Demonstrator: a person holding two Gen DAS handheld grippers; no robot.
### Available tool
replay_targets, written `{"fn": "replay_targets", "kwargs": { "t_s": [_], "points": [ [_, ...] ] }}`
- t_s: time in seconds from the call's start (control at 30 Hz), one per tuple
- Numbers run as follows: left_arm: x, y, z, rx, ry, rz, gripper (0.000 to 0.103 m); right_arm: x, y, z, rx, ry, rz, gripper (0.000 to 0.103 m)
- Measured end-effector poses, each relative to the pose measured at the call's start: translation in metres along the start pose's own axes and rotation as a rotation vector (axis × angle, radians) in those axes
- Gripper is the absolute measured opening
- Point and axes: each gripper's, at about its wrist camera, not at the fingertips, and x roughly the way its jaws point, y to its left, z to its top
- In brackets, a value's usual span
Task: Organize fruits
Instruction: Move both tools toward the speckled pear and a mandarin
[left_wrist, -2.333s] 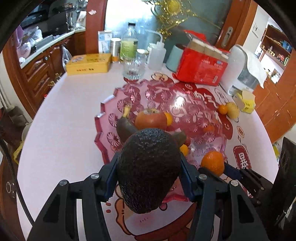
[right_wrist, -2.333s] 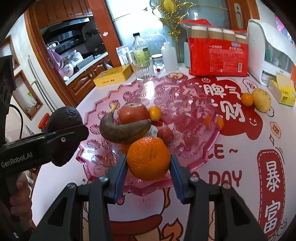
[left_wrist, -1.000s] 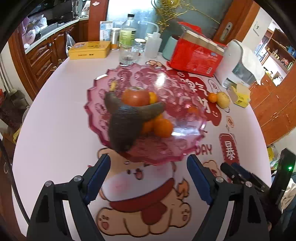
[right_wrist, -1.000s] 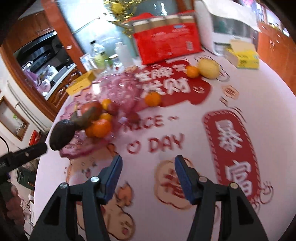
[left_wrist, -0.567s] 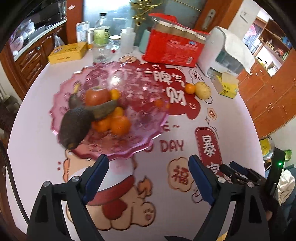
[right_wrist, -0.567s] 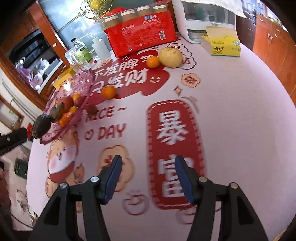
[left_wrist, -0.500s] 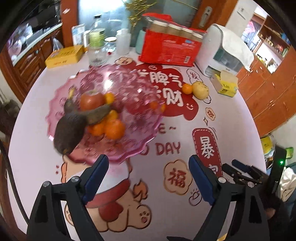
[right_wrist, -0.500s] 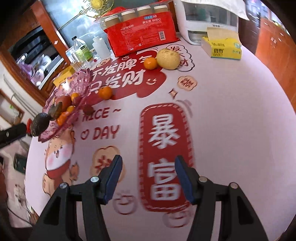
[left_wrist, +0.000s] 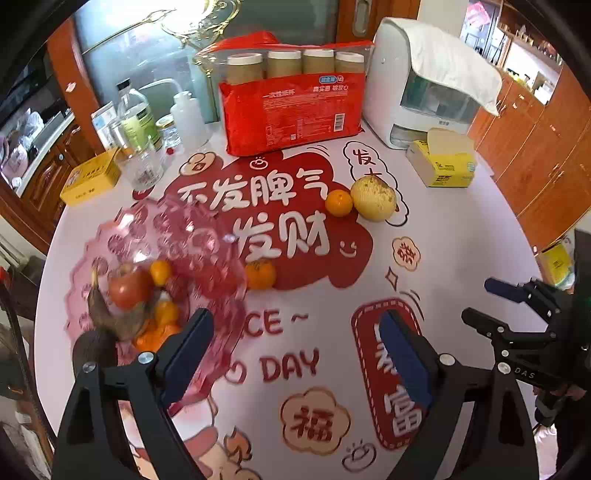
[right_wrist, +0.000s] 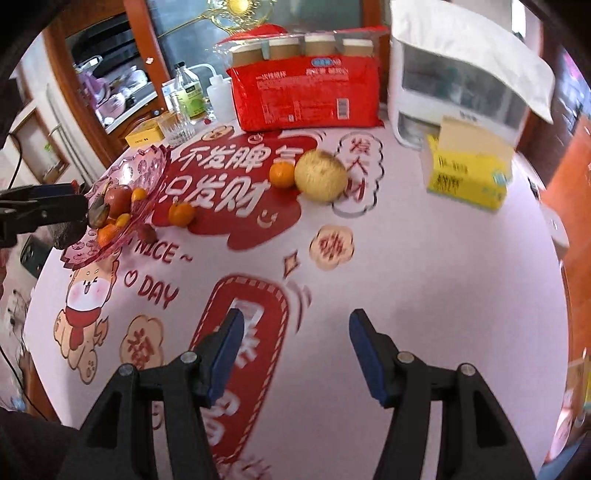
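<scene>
A pink glass plate (left_wrist: 177, 229) at the left holds an apple (left_wrist: 129, 288), a dark banana, an avocado (left_wrist: 94, 349) and small tangerines. One tangerine (left_wrist: 260, 274) lies on the tablecloth beside the plate's rim. Farther back, another tangerine (left_wrist: 338, 202) touches a yellow pear (left_wrist: 373, 198). My left gripper (left_wrist: 295, 350) hovers over the cloth right of the plate, its jaws opening with nothing between them. My right gripper (right_wrist: 297, 343) is open and empty above the red print, with the pear (right_wrist: 320, 176) and tangerine (right_wrist: 282, 174) ahead of it.
Along the back stand a red pack of paper cups (left_wrist: 291, 110), a white appliance (left_wrist: 424, 85), a yellow tissue box (left_wrist: 441, 162), bottles, a glass (left_wrist: 144, 166) and a yellow tin (left_wrist: 90, 179). A small red fruit (right_wrist: 147, 232) lies by the plate.
The avocado and the tangerine once held now lie in the plate. Both grippers, empty, have swung right, away from the plate; the pear has come closer ahead.
</scene>
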Motion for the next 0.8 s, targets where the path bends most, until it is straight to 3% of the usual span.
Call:
{"fn": "replay_targets", "kwargs": {
  "t_s": [0.13,0.3,0.5,0.67,0.8],
  "points": [
    [0.02,-0.014,0.031,0.012,-0.001,0.064,0.09,0.014,-0.006,0.018,-0.064,-0.016,0.021,0.061],
    [0.047,-0.021,0.066,-0.005,-0.003,0.087,0.09,0.043,-0.016,0.04,-0.105,-0.029,0.047,0.069],
    [0.081,-0.022,0.1,-0.014,-0.013,0.153,0.09,0.07,-0.04,0.076,-0.023,-0.095,0.065,0.071],
    [0.107,-0.017,0.119,-0.075,-0.005,0.16,0.09,0.088,-0.056,0.098,0.051,-0.131,0.121,0.073],
    [0.123,-0.014,0.125,-0.143,0.011,0.12,0.09,0.105,-0.066,0.105,0.117,-0.147,0.169,0.073]
  ]
}}
